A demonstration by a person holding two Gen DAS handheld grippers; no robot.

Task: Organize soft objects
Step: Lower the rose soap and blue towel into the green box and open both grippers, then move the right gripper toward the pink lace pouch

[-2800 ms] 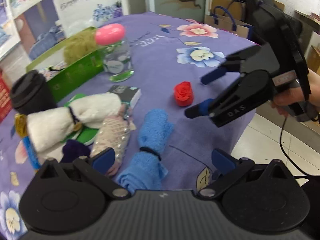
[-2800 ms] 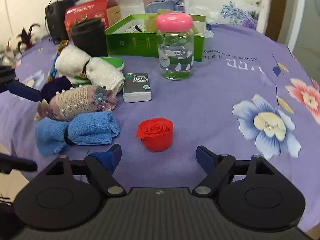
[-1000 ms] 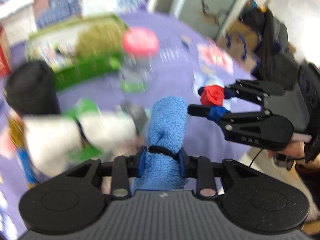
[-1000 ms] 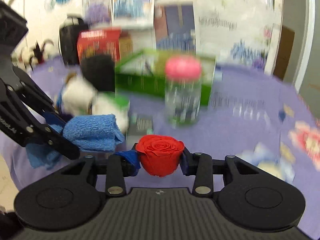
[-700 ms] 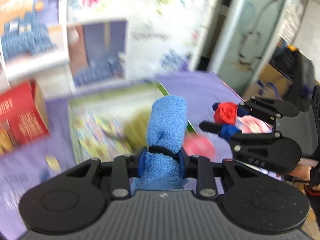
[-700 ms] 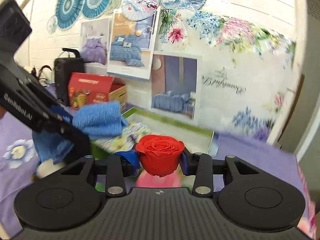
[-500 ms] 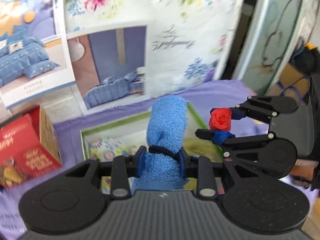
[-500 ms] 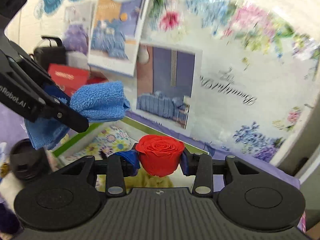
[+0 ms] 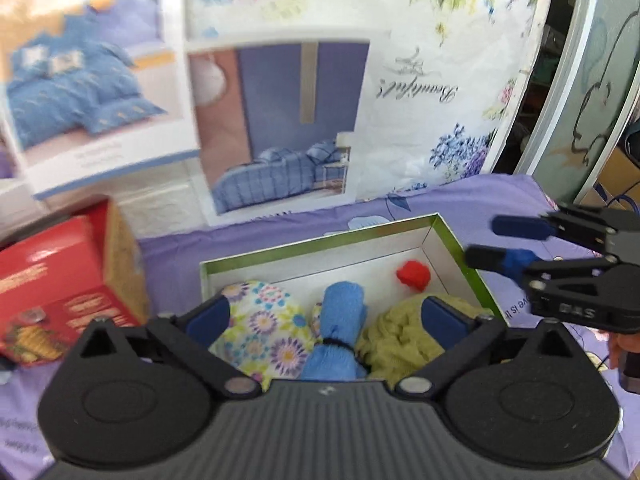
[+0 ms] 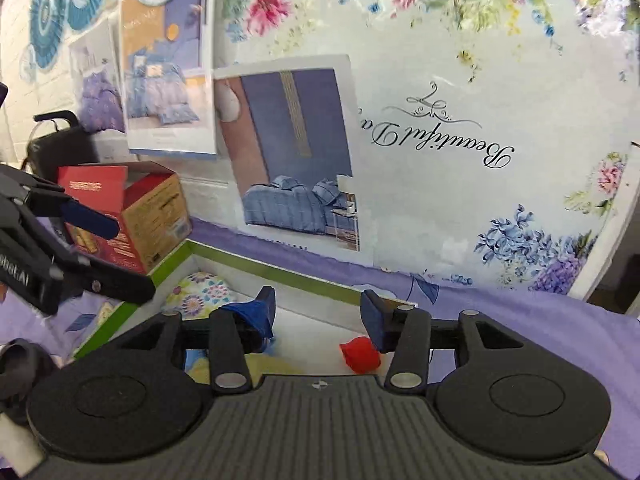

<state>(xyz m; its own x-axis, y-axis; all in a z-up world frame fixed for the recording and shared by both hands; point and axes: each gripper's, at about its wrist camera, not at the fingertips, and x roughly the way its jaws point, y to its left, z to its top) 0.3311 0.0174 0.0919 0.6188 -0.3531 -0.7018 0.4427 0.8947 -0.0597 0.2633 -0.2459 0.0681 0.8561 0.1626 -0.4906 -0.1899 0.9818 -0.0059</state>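
1. While both sets of jaws are opening, nothing lies between either pair: the left gripper (image 9: 326, 314) stands wide with its blue pads well apart, and the right gripper (image 10: 318, 314) stands at a moderate gap, its pads clear of any object.
2. Below the left gripper, the blue towel roll (image 9: 338, 334), bound by a dark band, lies free inside the green box (image 9: 320, 240), between a flowered cloth (image 9: 260, 328) and an olive knitted piece (image 9: 400, 340).
3. Below the right gripper, the red rose (image 10: 360, 354) rests on the box's white floor near the far right corner, apart from the other cloths.
4. Beyond the box, a red carton (image 9: 60, 280) stands just beside its left wall on the purple tablecloth (image 9: 480, 196); posters cover the wall behind.
5. Risk, as a judgement: the two grippers hang close together over one small box, so a careless withdrawal could knock them against each other or catch the box's rim and shift it.
6. Risk, as a judgement: a low, open pad could snag the towel's loops or the knit and drag a cloth back out.
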